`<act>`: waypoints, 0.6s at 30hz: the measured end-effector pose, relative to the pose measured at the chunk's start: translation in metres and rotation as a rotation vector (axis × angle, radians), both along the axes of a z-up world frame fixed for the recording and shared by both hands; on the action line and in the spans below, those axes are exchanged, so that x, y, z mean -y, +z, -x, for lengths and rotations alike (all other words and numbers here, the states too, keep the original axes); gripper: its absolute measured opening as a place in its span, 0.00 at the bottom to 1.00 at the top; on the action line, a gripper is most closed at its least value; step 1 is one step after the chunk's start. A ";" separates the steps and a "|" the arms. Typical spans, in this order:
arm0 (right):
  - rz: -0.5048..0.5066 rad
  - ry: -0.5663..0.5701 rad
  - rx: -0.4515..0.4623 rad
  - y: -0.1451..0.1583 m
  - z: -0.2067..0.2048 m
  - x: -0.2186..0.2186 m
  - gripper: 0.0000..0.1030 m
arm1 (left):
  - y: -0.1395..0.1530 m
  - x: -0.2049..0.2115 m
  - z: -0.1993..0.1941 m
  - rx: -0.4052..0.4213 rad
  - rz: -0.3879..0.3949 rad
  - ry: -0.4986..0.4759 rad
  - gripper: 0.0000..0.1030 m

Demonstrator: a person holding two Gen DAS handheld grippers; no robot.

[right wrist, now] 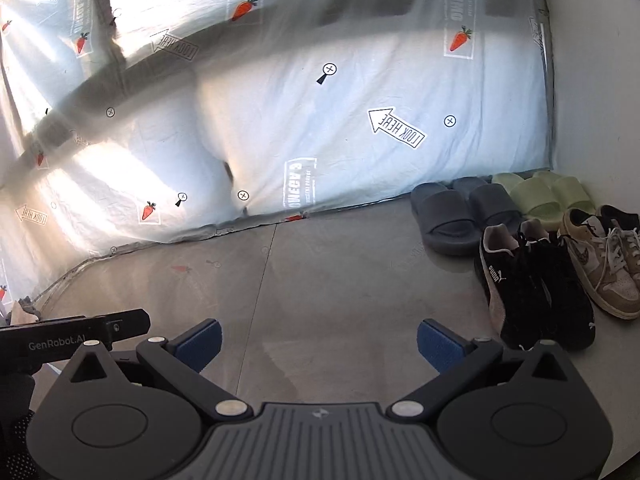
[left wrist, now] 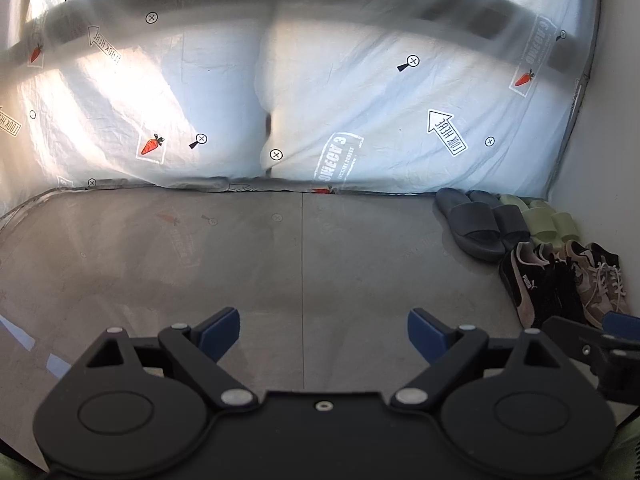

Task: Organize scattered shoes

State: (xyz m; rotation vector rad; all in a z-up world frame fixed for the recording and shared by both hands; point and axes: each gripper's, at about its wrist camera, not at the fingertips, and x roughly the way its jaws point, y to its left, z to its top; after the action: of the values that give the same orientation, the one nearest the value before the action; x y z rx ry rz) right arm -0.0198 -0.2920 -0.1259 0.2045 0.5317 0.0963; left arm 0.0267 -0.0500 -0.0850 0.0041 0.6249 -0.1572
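Several pairs of shoes stand side by side in the right corner of the grey floor. A pair of dark grey slides [right wrist: 460, 212] [left wrist: 480, 224] and a pair of pale green slides [right wrist: 544, 196] [left wrist: 544, 220] sit by the sheet's hem. In front of them stand black sneakers [right wrist: 532, 284] [left wrist: 536, 284] and tan sneakers [right wrist: 604, 260] [left wrist: 600, 280]. My left gripper [left wrist: 324, 334] is open over bare floor, well left of the shoes, holding nothing. My right gripper [right wrist: 320, 346] is also open and empty, with the black sneakers just right of its right finger.
A printed white sheet [left wrist: 320, 100] covers bulky furniture along the back. A white wall [right wrist: 592, 80] closes off the right side behind the shoes. In the right wrist view the other gripper's body [right wrist: 72, 340] pokes in at the left edge, held by a gloved hand.
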 end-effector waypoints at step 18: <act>0.090 -0.055 -0.078 -0.006 0.040 -0.052 1.00 | -0.006 -0.019 0.019 -0.052 -0.027 -0.076 0.89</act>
State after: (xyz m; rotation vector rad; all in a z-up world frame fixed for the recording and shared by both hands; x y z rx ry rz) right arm -0.0593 -0.2402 -0.1318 0.1353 0.6061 0.0112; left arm 0.0080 -0.0309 -0.0913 0.0502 0.6788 -0.2226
